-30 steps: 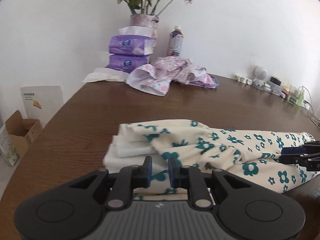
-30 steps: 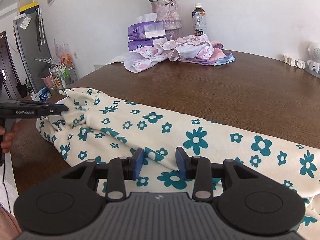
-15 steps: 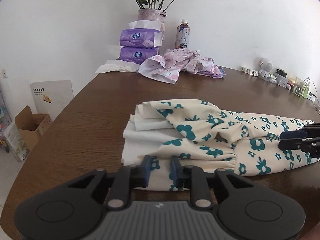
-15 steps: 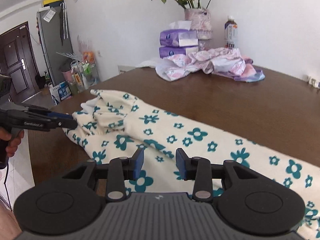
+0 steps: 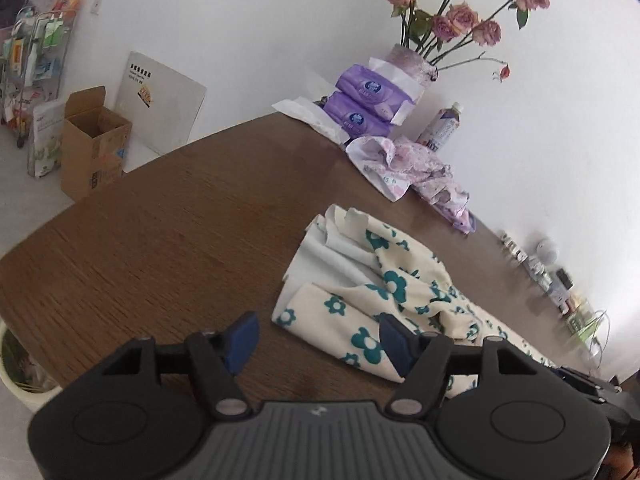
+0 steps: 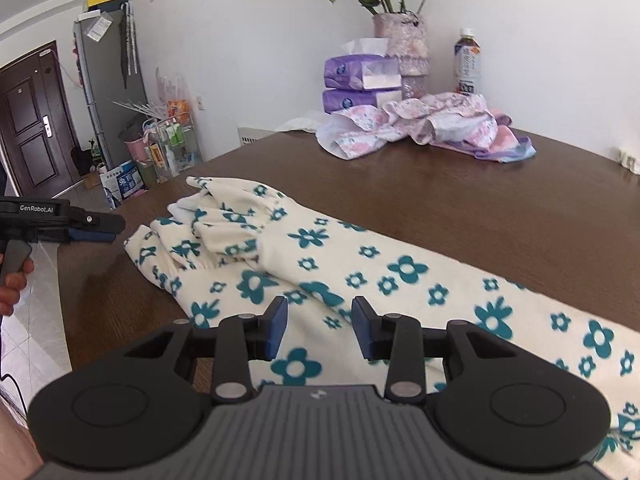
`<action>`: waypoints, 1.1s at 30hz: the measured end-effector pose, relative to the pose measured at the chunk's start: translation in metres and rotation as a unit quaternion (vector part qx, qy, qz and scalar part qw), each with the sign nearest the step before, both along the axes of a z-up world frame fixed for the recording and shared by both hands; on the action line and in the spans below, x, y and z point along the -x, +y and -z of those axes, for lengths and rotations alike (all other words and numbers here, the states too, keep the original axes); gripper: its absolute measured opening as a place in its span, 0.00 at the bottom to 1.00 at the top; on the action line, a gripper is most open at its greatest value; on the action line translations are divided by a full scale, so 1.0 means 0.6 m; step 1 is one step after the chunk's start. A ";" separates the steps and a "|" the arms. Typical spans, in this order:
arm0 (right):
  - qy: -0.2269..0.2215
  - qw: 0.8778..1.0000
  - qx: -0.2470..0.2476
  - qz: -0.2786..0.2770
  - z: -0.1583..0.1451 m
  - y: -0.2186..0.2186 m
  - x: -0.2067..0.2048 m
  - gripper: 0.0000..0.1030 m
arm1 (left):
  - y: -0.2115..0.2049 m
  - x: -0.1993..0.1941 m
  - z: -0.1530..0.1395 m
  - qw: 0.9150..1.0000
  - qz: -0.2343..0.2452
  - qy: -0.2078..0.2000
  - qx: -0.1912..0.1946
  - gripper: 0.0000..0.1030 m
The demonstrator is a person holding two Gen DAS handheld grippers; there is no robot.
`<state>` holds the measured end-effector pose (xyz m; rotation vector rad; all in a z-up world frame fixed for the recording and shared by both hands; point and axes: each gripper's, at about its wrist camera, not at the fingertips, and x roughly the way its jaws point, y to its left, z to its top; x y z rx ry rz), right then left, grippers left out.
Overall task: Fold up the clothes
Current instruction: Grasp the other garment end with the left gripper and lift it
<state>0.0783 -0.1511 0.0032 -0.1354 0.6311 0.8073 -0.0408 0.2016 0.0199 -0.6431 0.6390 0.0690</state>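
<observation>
The left gripper hangs wide open over the brown wooden table, holding nothing. The right gripper is open too, above a cream garment with teal flowers lying lengthwise on the table. Behind sit a crumpled pink floral garment, purple tissue packs and a vase of roses.

A cream garment with teal flowers lies on the brown wooden table, stretching from ahead of the right gripper's fingers off to their right and passing under them. Its bunched end sits ahead and right of the left gripper's fingers. Far beyond both pairs of fingers, a crumpled pink floral garment lies before stacked purple tissue packs, a vase of pink roses and a plastic drink bottle at the wall.
</observation>
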 end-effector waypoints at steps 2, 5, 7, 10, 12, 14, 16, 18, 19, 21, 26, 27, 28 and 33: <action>-0.002 1.000 -0.001 -0.006 -0.001 0.007 0.000 0.35 | -0.011 -0.012 0.006 0.999 0.011 -0.003 0.037 0.66; 0.001 1.000 0.002 -0.003 0.004 0.011 -0.002 0.35 | -0.026 -0.042 0.011 0.998 -0.004 -0.011 0.060 0.66; 0.008 1.000 0.003 0.005 0.010 0.008 -0.006 0.35 | -0.032 -0.067 0.015 0.997 -0.024 -0.019 0.068 0.67; 0.017 1.000 0.004 0.013 0.019 -0.002 -0.008 0.35 | -0.032 -0.108 0.020 0.995 -0.043 -0.029 0.086 0.67; 0.021 1.000 0.001 0.014 0.023 -0.009 -0.008 0.35 | -0.035 -0.131 0.020 0.995 -0.048 -0.032 0.082 0.67; 0.022 1.000 -0.002 0.013 0.023 -0.014 -0.006 0.35 | -0.040 -0.150 0.020 0.996 -0.051 -0.035 0.071 0.66; 0.022 1.000 -0.004 0.013 0.024 -0.017 -0.006 0.35 | -0.045 -0.163 0.021 0.996 -0.053 -0.036 0.060 0.59; 0.022 1.000 -0.007 0.012 0.024 -0.019 -0.005 0.35 | -0.050 -0.168 0.025 0.997 -0.052 -0.034 0.048 0.42; 0.022 1.000 -0.009 0.012 0.025 -0.021 -0.005 0.35 | -0.052 -0.170 0.026 0.997 -0.052 -0.034 0.043 0.31; 0.021 1.000 -0.011 0.011 0.025 -0.022 -0.005 0.35 | -0.057 -0.175 0.030 0.998 -0.052 -0.033 0.032 0.21; 0.023 1.000 -0.018 0.009 0.026 -0.025 -0.004 0.35 | -0.074 -0.182 0.032 0.998 -0.045 -0.036 -0.011 0.09; 0.024 0.999 -0.020 0.010 0.025 -0.026 -0.004 0.35 | -0.083 -0.179 0.026 0.998 -0.039 -0.044 -0.033 0.08; 0.024 0.999 -0.024 0.011 0.024 -0.029 -0.004 0.35 | -0.091 -0.176 0.021 0.997 -0.032 -0.051 -0.054 0.08; 0.016 0.998 -0.041 0.038 0.010 -0.055 -0.001 0.35 | -0.136 -0.160 -0.007 0.983 0.002 -0.085 -0.163 0.08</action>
